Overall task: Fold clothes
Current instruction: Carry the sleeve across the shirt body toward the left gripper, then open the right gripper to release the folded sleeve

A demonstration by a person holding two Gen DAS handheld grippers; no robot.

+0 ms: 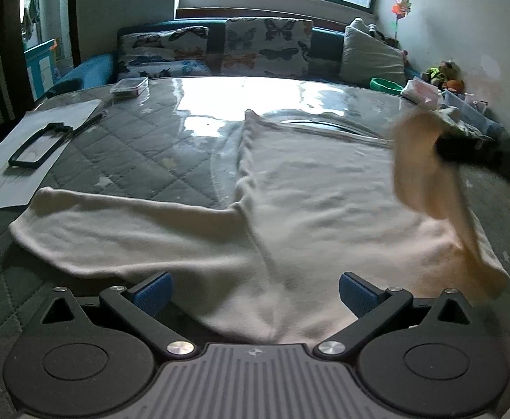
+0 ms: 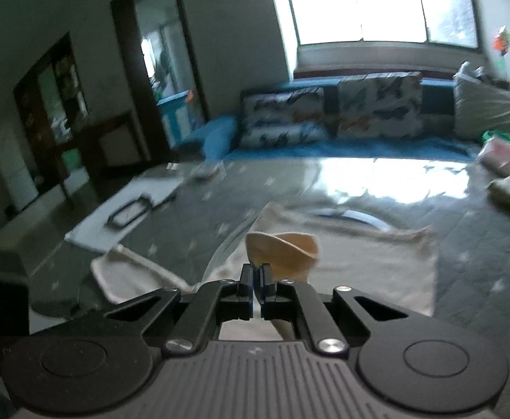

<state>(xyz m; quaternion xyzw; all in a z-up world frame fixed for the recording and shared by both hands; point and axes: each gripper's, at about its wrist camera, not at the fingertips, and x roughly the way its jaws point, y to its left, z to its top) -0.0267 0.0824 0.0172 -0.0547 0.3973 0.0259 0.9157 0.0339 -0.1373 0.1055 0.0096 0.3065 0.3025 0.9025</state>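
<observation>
A cream top [image 1: 307, 188] lay spread flat on the table [image 1: 143, 146], near the front edge. One sleeve [image 1: 115, 230] stretched out toward the left edge. The right gripper [image 2: 257, 272] was pinched on the other sleeve end [image 2: 282, 248] and held it up in the air over the right side of the top. The left gripper [image 1: 255, 293] was spread wide with nothing in it, low over the near edge of the top. The top looked soft, light and floppy. It would sag when lifted. A good place to hold it was likely a sleeve end or a corner.
</observation>
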